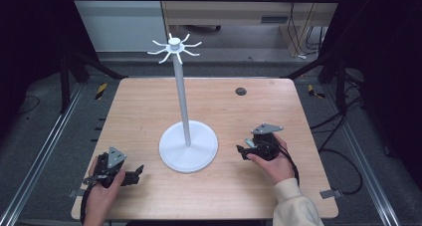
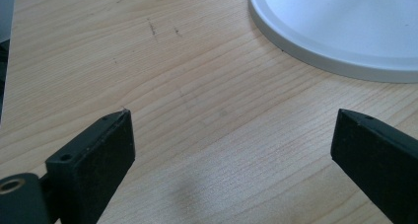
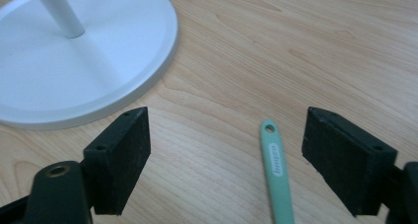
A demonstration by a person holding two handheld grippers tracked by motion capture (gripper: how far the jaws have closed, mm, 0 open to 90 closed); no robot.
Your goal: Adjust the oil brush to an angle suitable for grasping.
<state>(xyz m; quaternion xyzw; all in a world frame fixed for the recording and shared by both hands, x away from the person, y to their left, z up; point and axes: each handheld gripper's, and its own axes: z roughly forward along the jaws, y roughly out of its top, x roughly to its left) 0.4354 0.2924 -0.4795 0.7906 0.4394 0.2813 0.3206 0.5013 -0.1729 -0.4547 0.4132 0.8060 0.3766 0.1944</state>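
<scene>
Wooden table (image 1: 149,106) w/ white stand (image 1: 188,145) near centre: round flat base, thin upright pole, hub of curved hooks (image 1: 174,48) at top, nothing hanging on them. Small dark round hole (image 1: 241,91) in tabletop, far side, right of pole. Left gripper (image 1: 138,172) held in left hand (image 1: 102,198) at near-left of table, pointing right toward stand base, apart from it. Left gripper view: jaws spread wide, bare wood between them, nothing gripped; base rim (image 2: 315,56) at upper right, ahead of jaws, not touching. Right gripper (image 1: 242,151) held in right hand (image 1: 276,164), cream sleeve (image 1: 296,206) at wrist, just right of stand base, pointing left toward it. Right gripper view: jaws released, wide apart, nothing clamped. Mint-green slim handle (image 3: 276,169) lies flat on wood between the jaws, closer to the right-hand jaw in that view, touching neither; small hole at its far end, embossed lettering below it, unreadable; rest runs out of frame at bottom, so can't tell what item it is. Stand base (image 3: 74,66) at upper left of that view, near the other jaw, gap visible.
</scene>
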